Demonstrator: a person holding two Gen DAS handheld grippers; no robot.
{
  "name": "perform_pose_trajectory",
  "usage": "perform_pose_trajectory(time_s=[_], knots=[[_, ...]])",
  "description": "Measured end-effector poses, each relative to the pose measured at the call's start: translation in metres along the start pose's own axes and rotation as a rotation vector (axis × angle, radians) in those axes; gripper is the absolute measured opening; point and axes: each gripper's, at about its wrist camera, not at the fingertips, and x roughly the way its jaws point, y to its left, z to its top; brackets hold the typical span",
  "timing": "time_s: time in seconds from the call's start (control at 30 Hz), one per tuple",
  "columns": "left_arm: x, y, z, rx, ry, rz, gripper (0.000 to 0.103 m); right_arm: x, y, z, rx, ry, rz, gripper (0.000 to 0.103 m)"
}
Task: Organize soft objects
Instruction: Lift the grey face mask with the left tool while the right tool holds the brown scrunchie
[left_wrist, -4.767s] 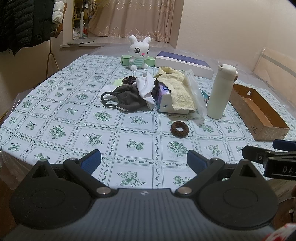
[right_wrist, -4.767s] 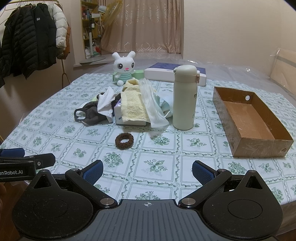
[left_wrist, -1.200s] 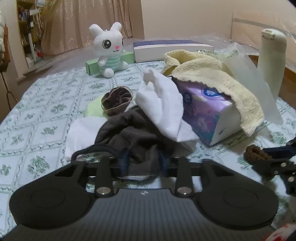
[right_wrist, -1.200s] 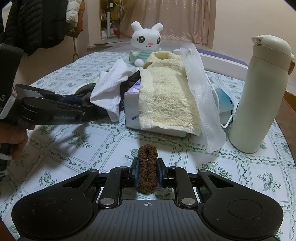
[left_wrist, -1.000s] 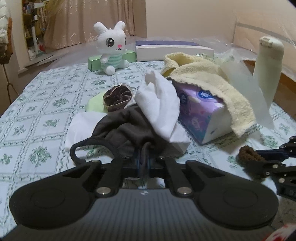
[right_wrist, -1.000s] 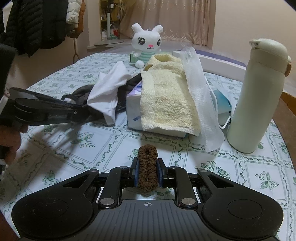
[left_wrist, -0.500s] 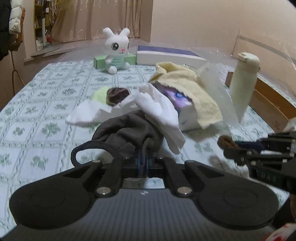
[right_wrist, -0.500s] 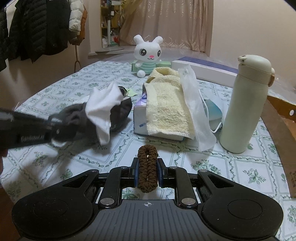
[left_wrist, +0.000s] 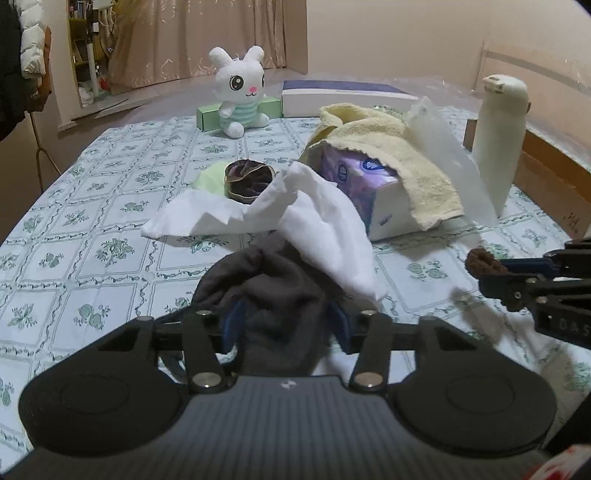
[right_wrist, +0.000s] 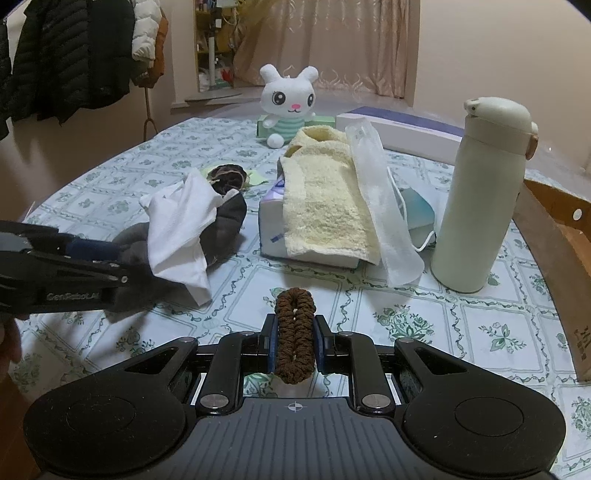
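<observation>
Dark mask (left_wrist: 280, 295) sits between just-opened left gripper (left_wrist: 284, 321) jaws

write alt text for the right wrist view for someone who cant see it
The right gripper pinches a brown scrunchie above a floral tablecloth. At left, the left gripper is amid a grey cloth and white cloth; beyond are a yellow towel, bottle and plush rabbit.

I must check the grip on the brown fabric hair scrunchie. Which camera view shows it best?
The right wrist view: the brown fabric hair scrunchie stands centred, squeezed between the right gripper fingers. The left wrist view shows only its tip, at the right edge.
</observation>
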Motion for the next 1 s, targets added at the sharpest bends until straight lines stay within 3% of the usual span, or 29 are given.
perform_pose_trajectory(time_s=[0.03, 0.23, 0.3, 0.37, 0.43, 0.47, 0.67, 0.83, 1.0], knots=[[0.004, 0.000, 0.000, 0.010, 0.007, 0.005, 0.067, 0.001, 0.000, -0.001, 0.000, 0.002, 0.000, 0.020], [0.028, -0.004, 0.001, 0.043, 0.030, 0.001, 0.067, 0.009, -0.006, -0.002, 0.008, 0.019, -0.008, 0.020], [0.034, -0.005, 0.003, 0.058, 0.034, 0.009, 0.054, 0.011, -0.009, -0.003, 0.012, 0.023, -0.012, 0.020], [0.037, -0.003, 0.008, 0.066, 0.035, 0.004, 0.032, 0.012, -0.011, -0.002, 0.014, 0.022, -0.017, 0.020], [0.036, 0.000, 0.015, 0.069, 0.028, -0.003, 0.016, 0.013, -0.012, -0.002, 0.019, 0.019, -0.019, 0.020], [0.034, 0.002, 0.020, 0.070, 0.019, -0.006, 0.014, 0.013, -0.013, -0.001, 0.021, 0.017, -0.020, 0.020], [0.014, 0.010, 0.055, 0.073, -0.055, -0.033, 0.010, 0.008, -0.013, 0.004, 0.024, -0.001, -0.022, 0.020], [-0.007, 0.003, 0.085, 0.149, -0.118, -0.017, 0.010, -0.002, -0.011, 0.008, 0.019, -0.024, -0.022, 0.020], [-0.018, -0.003, 0.105, 0.275, -0.084, -0.046, 0.010, -0.014, -0.010, 0.011, 0.020, -0.050, -0.026, 0.020]])
